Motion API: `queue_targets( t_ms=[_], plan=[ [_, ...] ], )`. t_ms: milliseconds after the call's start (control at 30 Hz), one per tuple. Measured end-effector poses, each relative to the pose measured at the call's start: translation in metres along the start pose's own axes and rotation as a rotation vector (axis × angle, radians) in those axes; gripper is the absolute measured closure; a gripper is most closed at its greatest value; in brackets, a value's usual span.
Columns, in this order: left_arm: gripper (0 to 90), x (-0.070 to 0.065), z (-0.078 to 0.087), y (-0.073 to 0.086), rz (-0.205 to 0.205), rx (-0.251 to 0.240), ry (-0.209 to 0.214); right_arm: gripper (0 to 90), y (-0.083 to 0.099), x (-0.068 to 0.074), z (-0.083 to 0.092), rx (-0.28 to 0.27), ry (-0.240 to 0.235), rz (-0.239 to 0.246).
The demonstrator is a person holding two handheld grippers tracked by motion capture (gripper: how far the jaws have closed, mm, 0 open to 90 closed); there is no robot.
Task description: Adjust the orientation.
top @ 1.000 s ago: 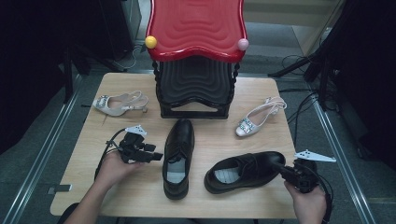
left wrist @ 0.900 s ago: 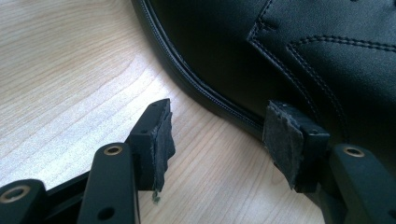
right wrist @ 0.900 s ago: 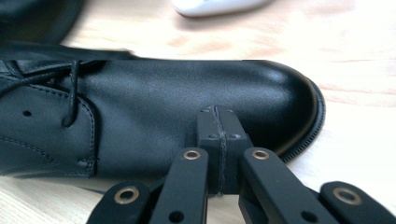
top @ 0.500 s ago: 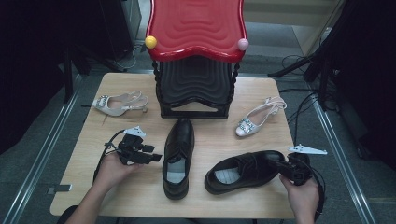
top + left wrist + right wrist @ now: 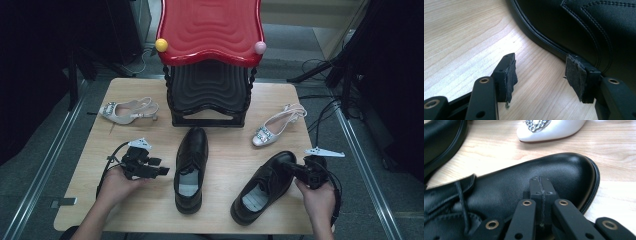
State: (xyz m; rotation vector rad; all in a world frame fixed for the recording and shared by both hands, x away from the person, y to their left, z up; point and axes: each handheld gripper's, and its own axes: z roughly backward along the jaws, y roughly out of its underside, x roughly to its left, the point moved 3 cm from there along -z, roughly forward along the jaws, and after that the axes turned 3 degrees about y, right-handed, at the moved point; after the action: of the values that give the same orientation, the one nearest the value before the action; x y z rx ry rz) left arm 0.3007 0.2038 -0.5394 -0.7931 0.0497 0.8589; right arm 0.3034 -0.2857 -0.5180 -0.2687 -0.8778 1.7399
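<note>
High view: two black leather shoes lie on the tabletop's near half. The left black shoe (image 5: 190, 170) points straight toward the shoe rack (image 5: 210, 55) at the far edge; the right black shoe (image 5: 264, 186) lies askew, toe toward the right edge. The right gripper (image 5: 290, 169) rests against that toe – judging by the contact, to nudge the shoe round parallel with its mate. The left gripper (image 5: 161, 171) waits just beside the straight shoe, perhaps to steady it. Two pale heeled sandals (image 5: 129, 110) (image 5: 277, 126) lie toward the far corners, apart from the work.

Left gripper view: the jaws stand released, bare wood between the pads (image 5: 510, 75); the left black shoe's (image 5: 584, 27) stitched side curves past just behind one pad.

Right gripper view: the jaws are clenched together, nothing between them, tip lying on the glossy, rounded toe cap (image 5: 554, 175) – a smooth surface that could slip under a push. One sandal's jewelled front (image 5: 549, 128) sits just beyond.
</note>
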Motion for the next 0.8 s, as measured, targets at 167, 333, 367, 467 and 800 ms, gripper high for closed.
queue_targets(
  t_ms=[167,333,367,467,800],
  plan=[
    [42.2,-0.001,0.001,0.002,-0.001,0.000,-0.003,90.0,-0.005,0.003,-0.008,-0.028,-0.103,-0.037],
    [42.2,-0.002,0.001,0.003,-0.006,0.002,0.001,90.0,-0.009,0.004,-0.006,-0.032,-0.103,-0.030],
    [42.2,-0.002,0.001,0.003,-0.007,0.000,0.002,90.0,-0.009,0.001,-0.002,-0.021,-0.071,-0.024],
    [42.2,-0.002,0.001,0.002,-0.009,-0.009,0.003,90.0,-0.007,-0.004,0.003,-0.015,-0.040,-0.017],
    [42.3,-0.002,-0.002,-0.006,-0.025,-0.014,0.007,90.0,0.013,-0.018,0.015,0.052,0.029,-0.030]
  ],
)
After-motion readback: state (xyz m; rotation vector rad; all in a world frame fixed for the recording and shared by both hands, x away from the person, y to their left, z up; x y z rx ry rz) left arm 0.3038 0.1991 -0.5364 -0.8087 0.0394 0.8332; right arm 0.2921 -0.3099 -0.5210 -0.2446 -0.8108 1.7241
